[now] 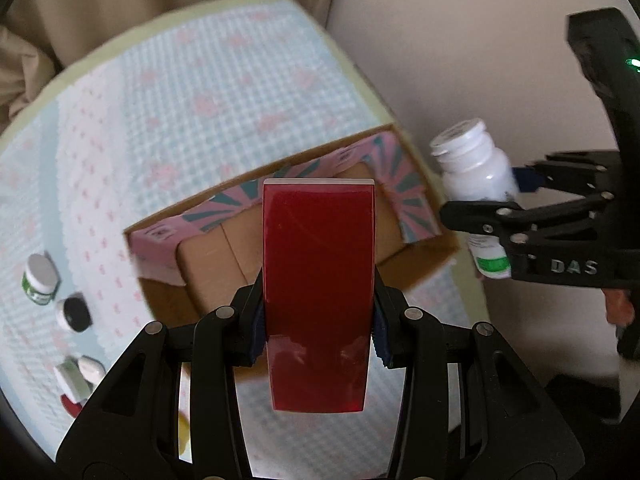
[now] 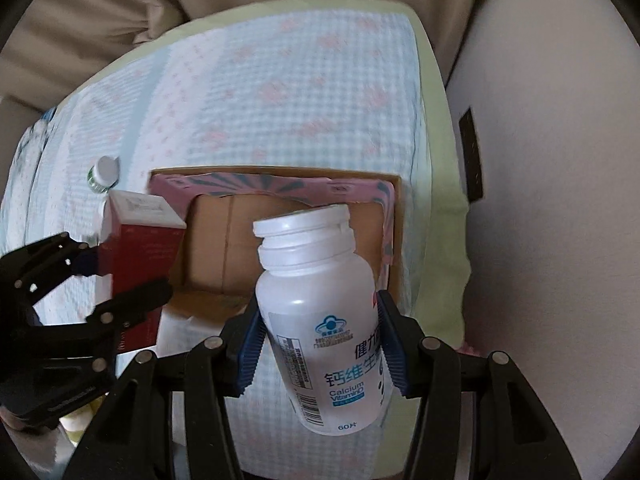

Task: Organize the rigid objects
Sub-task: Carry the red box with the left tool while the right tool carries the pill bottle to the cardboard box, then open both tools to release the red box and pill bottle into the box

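Left wrist view: the left gripper [image 1: 318,332] clamps a glossy red box [image 1: 318,280] with a white end, above the open cardboard box [image 1: 208,256]. At 3 o'clock, the right gripper [image 1: 516,198] squeezes a white, blue-labelled pill bottle [image 1: 476,168].

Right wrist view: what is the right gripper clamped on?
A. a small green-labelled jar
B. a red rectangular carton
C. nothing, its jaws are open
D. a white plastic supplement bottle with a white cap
D: the right gripper has its blue pads pressed against both sides of the white plastic supplement bottle, held above the open cardboard box, while the red rectangular carton sits in the left gripper.
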